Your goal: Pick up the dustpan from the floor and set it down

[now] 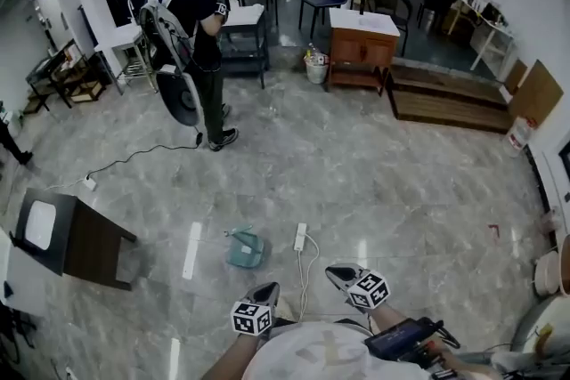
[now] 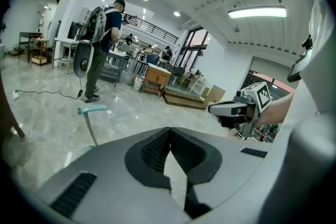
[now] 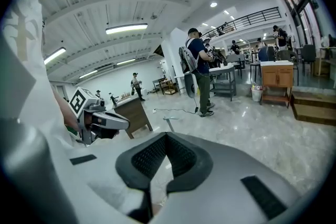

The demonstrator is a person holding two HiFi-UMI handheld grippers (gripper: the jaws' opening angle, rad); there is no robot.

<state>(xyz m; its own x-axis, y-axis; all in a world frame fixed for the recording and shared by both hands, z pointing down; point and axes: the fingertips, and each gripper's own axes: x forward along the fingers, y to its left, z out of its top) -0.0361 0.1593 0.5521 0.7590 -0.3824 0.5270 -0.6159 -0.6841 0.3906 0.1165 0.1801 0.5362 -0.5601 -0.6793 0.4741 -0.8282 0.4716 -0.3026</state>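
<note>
- A pale bucket [image 1: 315,68] is standing at upper centre of the head view, just beside a wooden cabinet [image 1: 361,49] with a white top. It is holding a few small bright things, too small to tell apart.
- The teal dustpan [image 1: 245,248] is lying on the floor [image 1: 401,182] at lower centre of the head view, well apart from both grippers. Its long thin handle is standing up from the scoop-shaped pan and is showing at centre left of the left gripper view [image 2: 91,110].
- A white power strip [image 1: 300,237] is lying just right of the dustpan, its cable trailing towards the bottom edge.
- The marker cubes [image 1: 251,319] on the grippers are showing black-and-white square patterns, not letters.
- The floor is showing glossy grey marbled stone that is reflecting the ceiling lights.
- The left gripper [image 2: 169,131] is holding its ribbed black pads together at the tips, with nothing between them.
- The right gripper [image 3: 166,135] is likewise holding its pads closed together, gripping nothing.
- Both grippers are hovering at the bottom centre of the head view, the left [image 1: 266,290] and the right [image 1: 335,273] pointing up the frame.
- A person [image 1: 191,9] wearing a backpack is standing at upper left.
- A dark wooden side table [image 1: 89,243] is standing at the left edge.
</note>
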